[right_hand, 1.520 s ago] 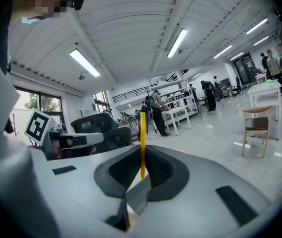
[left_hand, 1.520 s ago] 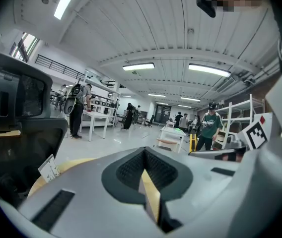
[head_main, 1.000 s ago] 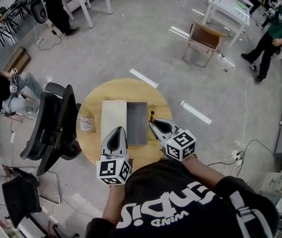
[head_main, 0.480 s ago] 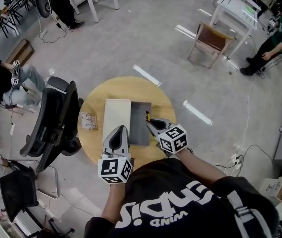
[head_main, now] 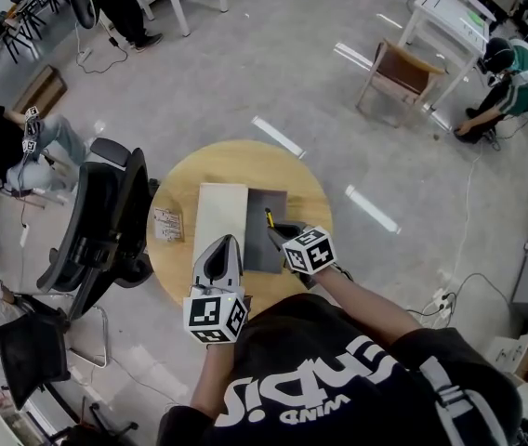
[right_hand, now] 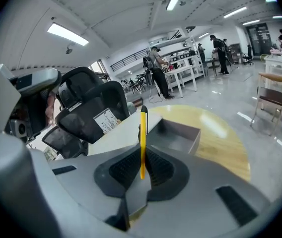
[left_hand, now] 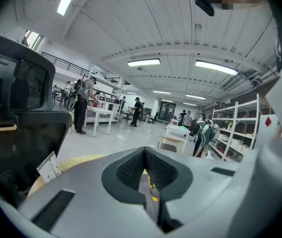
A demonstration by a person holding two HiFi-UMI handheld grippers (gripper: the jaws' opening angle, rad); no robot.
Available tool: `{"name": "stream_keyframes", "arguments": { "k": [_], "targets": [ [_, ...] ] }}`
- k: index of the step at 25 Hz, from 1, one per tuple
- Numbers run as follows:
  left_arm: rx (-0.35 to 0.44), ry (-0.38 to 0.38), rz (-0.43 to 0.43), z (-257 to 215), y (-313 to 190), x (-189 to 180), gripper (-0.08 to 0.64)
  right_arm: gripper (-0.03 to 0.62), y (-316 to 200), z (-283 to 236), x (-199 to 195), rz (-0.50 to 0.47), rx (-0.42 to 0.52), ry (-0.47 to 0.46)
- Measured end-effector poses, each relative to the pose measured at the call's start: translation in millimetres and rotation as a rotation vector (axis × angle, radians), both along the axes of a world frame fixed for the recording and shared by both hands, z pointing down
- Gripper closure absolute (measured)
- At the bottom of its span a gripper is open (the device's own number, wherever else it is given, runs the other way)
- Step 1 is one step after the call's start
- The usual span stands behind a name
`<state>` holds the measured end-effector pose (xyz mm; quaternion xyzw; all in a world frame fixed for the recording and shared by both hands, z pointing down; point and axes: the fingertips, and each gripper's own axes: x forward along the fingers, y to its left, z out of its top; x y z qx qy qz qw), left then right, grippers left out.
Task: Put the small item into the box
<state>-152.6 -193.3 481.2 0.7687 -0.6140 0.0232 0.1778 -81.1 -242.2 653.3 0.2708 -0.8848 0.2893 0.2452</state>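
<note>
Clamping a pen, the right gripper hangs over the box, lid and chair leftward; left gripper closed, empty.

The left claw points forward and level, its jaws pressed together with nothing between them. The right claw sits further ahead and angles inward toward the left, its jaws clamped on a yellow pen that stands upright. Both bare forearms extend forward, the right forearm stretched further.
</note>
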Motion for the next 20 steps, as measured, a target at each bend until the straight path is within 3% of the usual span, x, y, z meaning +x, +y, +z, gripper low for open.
{"name": "stream_keyframes", "arguments": {
  "k": [11,20],
  "targets": [
    [-0.01,0.007,-0.004,5,-5,-2,0.551,0.571,1,44,-8,0.007,-0.104,0.117],
    [-0.008,0.015,-0.003,3,-9,2,0.551,0.57,4,49,-14,-0.026,-0.085,0.175]
  ]
}}
